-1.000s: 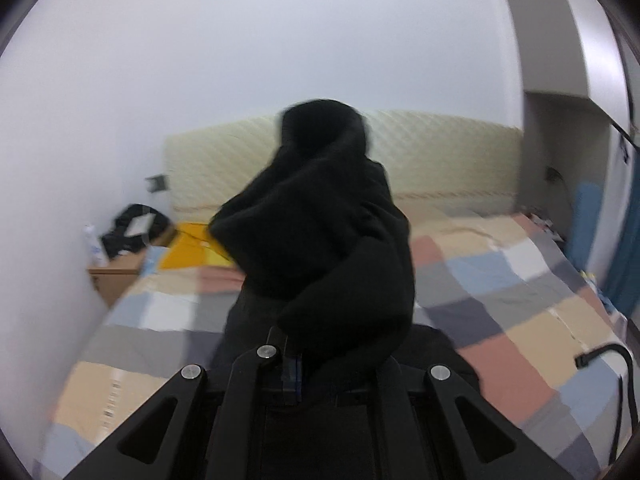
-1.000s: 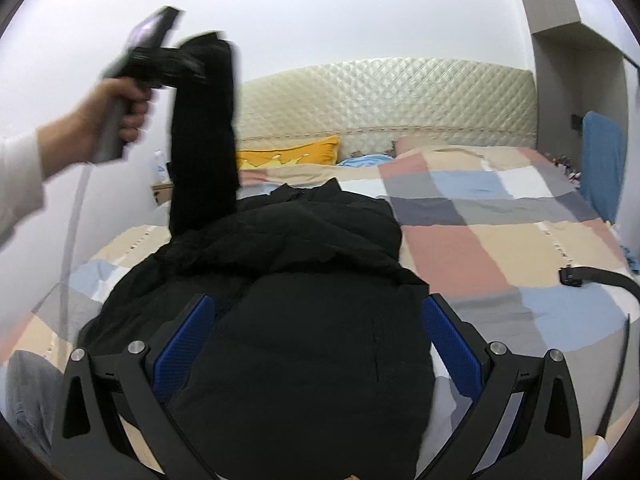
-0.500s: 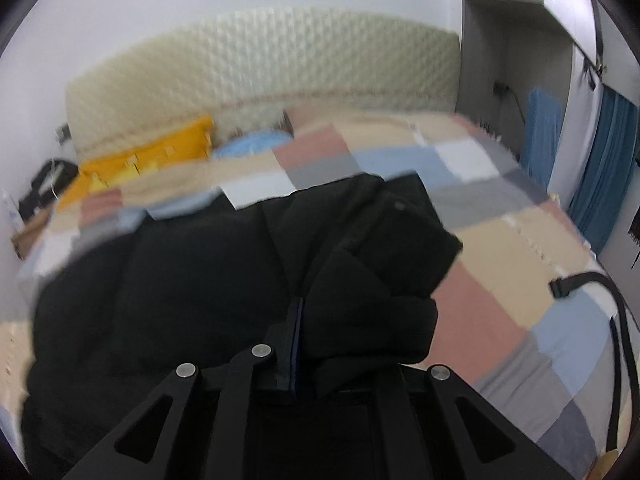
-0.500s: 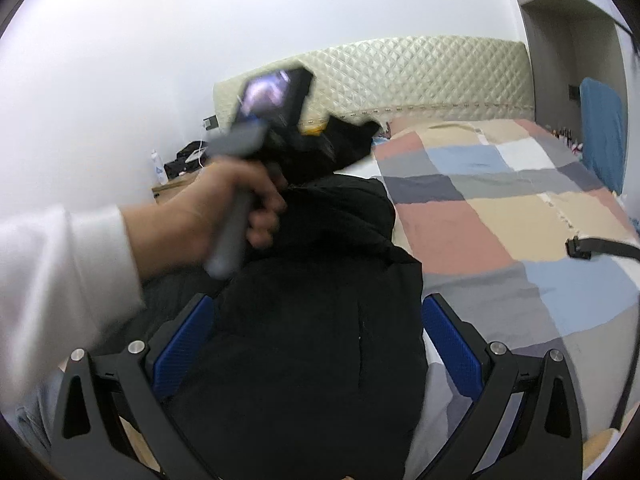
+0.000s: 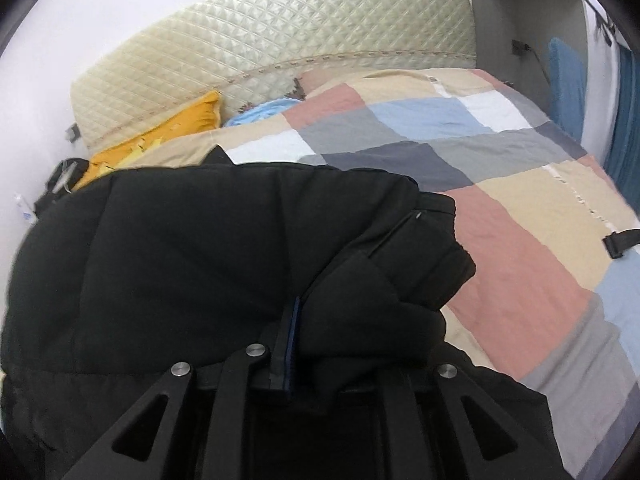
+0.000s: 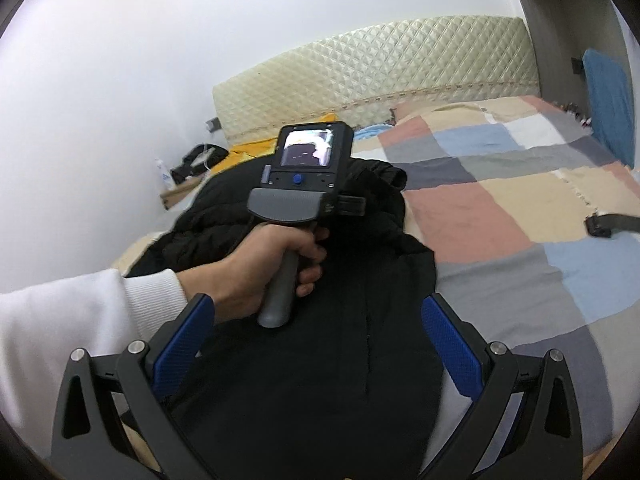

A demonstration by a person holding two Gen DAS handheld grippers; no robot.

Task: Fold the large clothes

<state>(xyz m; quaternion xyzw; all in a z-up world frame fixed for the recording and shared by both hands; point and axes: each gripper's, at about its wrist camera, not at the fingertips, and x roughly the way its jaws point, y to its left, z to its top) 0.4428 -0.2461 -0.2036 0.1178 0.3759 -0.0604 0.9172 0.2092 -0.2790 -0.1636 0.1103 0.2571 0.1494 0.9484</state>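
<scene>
The left hand-held gripper (image 5: pixel 316 344) was clamped on a sleeve (image 5: pixel 384 280) laid across the black coat (image 5: pixel 180 260) on the bed (image 5: pixel 520 248), the right hand-held gripper (image 6: pixel 316 332) gaped empty above it; releasing seemed next.

My left tool (image 5: pixel 316 344) is matte black, with triangular cut-outs in its frame, round silver screws and a thin blue pad on one finger. From the right view its grey handle (image 6: pixel 280 292) carries a small screen and a blue button above a grey guard. My left hand (image 6: pixel 272 268) shows bare skin, and the sleeve (image 6: pixel 72 320) is white (ribbed at the cuff). My right tool (image 6: pixel 320 340) has black arms, blue pads (image 6: pixel 452 344) and silver screws.
</scene>
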